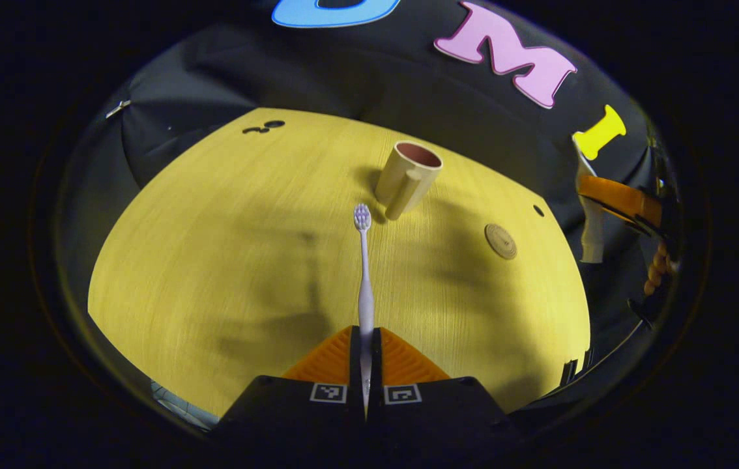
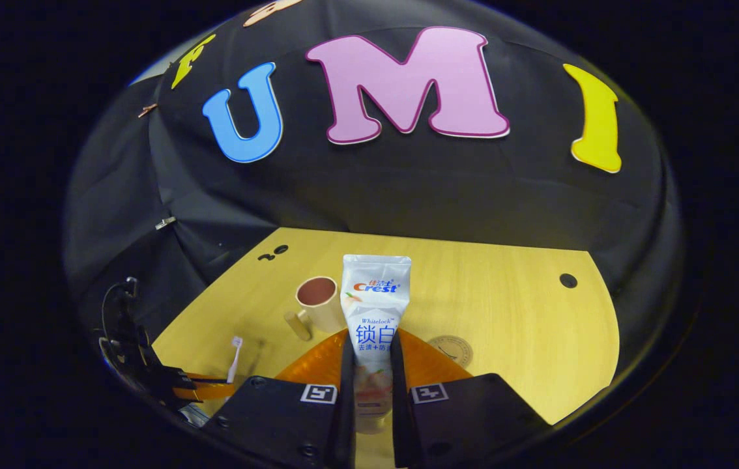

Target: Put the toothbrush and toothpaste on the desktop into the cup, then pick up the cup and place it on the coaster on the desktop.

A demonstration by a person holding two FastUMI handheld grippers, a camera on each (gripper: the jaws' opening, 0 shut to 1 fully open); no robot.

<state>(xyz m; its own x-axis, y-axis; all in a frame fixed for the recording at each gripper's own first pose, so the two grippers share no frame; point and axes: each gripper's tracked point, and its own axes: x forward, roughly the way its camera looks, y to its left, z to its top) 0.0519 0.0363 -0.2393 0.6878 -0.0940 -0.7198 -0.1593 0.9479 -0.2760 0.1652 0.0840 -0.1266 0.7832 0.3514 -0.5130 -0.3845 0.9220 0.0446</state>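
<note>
Both items are lifted, neither yet in the cup (image 1: pixel 408 177), which stands upright at the far middle of the desktop (image 1: pixel 213 260), the coaster (image 1: pixel 500 240) to its right. The left gripper (image 1: pixel 365 345) clamps the toothbrush (image 1: pixel 363 273); the right gripper (image 2: pixel 369 365) clamps the toothpaste (image 2: pixel 375 306). Next, each must be carried over the cup's mouth and lowered in.

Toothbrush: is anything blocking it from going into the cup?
Nothing visible does. The left tool holds the toothbrush above the bare desktop, and the cup beyond its bristles looks open and empty.
</note>
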